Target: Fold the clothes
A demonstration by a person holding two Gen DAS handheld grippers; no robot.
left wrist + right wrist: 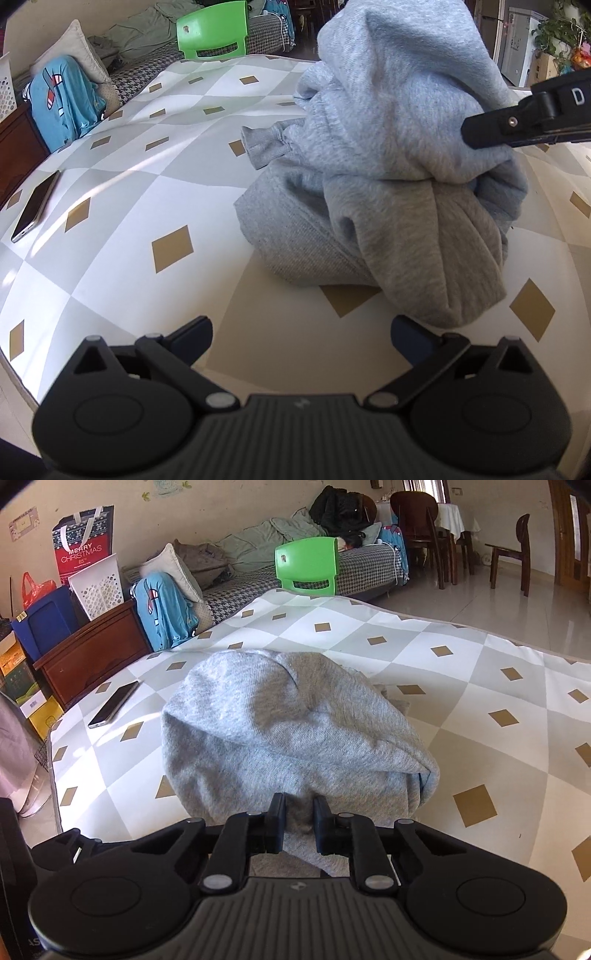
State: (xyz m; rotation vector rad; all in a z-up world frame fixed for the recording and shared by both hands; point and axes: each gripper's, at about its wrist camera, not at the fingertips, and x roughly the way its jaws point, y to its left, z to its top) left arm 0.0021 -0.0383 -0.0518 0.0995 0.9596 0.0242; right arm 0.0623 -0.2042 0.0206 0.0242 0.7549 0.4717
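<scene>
— While the right gripper (pixel 299 825) is clamped on a bunched fold of the heather-grey fleece sweatshirt (pixel 288 734), what should the person mind?

— Lift only until the cloth hangs free, I would judge, so the garment unrolls and a hem or shoulder shows itself. At present it is a rumpled heap on the quilted mat with grey, white and gold diamonds (pixel 461 672), one ribbed cuff (pixel 264 142) poking out on the side toward the slim silver phone (pixel 35 205).

— And the left gripper (pixel 301 338)?

— Its jaws stand wide apart with nothing between them, low over the mat, just beside the heap's near edge. It probably ought to take a second corner well apart from the first grip, so the sweatshirt can be spread flat before any fold.

— How are the tools angled?

— Both tilt downward toward the mat. From the left wrist view, the right one reaches in from the right side, its fingers pinching the top of the mound.

— Any risk?

— The phone lies well apart, so dragging cloth that way is the only worry.
</scene>
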